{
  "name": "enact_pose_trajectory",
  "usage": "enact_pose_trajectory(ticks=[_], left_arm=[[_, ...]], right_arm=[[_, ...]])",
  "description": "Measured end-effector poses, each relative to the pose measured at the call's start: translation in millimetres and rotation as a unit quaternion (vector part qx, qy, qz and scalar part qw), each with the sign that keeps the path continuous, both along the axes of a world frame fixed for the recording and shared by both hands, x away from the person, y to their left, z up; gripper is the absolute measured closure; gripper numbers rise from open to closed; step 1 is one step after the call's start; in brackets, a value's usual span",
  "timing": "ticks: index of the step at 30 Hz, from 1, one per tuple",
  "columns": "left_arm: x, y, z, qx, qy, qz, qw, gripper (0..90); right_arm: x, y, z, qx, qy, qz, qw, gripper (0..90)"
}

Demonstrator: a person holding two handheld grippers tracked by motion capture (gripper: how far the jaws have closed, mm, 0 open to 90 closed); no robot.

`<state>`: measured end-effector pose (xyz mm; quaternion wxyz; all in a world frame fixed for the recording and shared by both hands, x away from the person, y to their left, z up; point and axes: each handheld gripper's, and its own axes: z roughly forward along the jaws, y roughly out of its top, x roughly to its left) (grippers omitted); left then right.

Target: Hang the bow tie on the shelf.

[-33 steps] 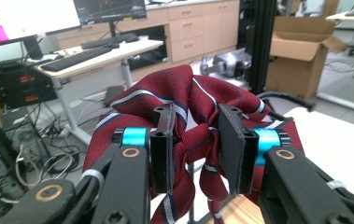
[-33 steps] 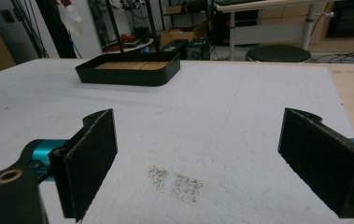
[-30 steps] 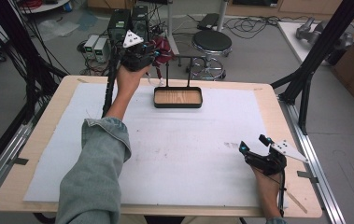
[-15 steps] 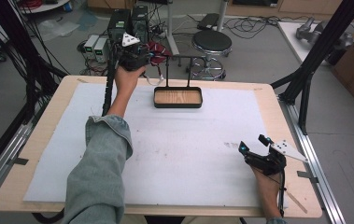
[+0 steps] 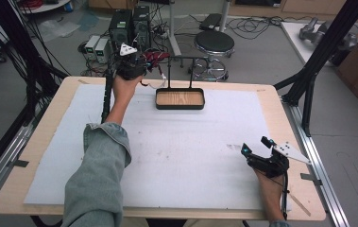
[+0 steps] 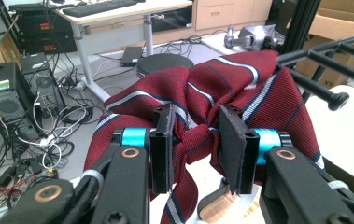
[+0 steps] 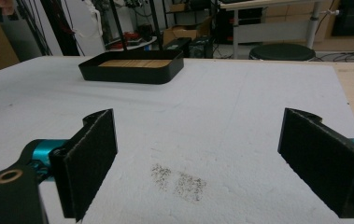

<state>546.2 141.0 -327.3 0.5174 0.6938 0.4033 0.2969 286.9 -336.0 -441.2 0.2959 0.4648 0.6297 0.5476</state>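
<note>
At the far left of the table (image 5: 39, 142), the person's left arm in a denim sleeve (image 5: 98, 179) is reaching forward, and the left gripper (image 5: 130, 68) is holding a dark red striped necktie (image 6: 202, 98) up near the black rack (image 5: 186, 59) that is rising from the wooden-floored tray (image 5: 180, 99). In the left gripper view, the two black jaws are pinching a bunched fold of the tie between their pads, and the cloth is billowing above and behind them, with white and navy stripes running across it. The tie is draping against the rack's black rods (image 6: 324, 93), which are jutting in from the right of that view, though whether the cloth is resting on a rod or merely touching it is hard to tell. A tail of the tie is hanging down between the jaws toward the tray's edge below. At the near right corner of the white mat (image 5: 186, 156), the right gripper (image 5: 257, 147) is resting low in the person's right hand (image 5: 268, 187), well apart from the tray. In the right gripper view its jaws are standing wide apart with nothing between them, looking across the mat, over a faint dark smudge (image 7: 179, 179), toward the tray (image 7: 132, 66).
</note>
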Motion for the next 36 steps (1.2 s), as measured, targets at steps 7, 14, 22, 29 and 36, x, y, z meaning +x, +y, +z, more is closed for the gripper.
enact_pose_trajectory(ticks=[7,14,22,29,36], left_arm=[[0.6,2.3,-12.2,0.003,0.008,0.0,1.0,66.7],[2.8,-2.0,-21.3,0.001,0.018,-0.005,0.9998,65.1],[3.9,-6.0,-27.6,-0.003,0.012,-0.008,0.9999,64.4],[3.9,-4.5,-30.9,-0.007,0.012,-0.006,0.9999,60.6],[3.2,-2.5,-31.5,-0.006,0.012,-0.007,0.9999,59.0]], right_arm=[[0.1,0.1,-0.1,0.0,0.001,0.0,1.0,10.9],[0.2,0.3,-0.2,0.001,0.003,0.001,1.0,10.9],[0.1,0.2,-0.2,0.001,0.003,0.002,1.0,10.9],[0.2,0.3,-0.2,0.001,0.003,0.001,1.0,10.9],[0.3,0.3,-0.3,0.0,0.003,0.001,1.0,10.9]])
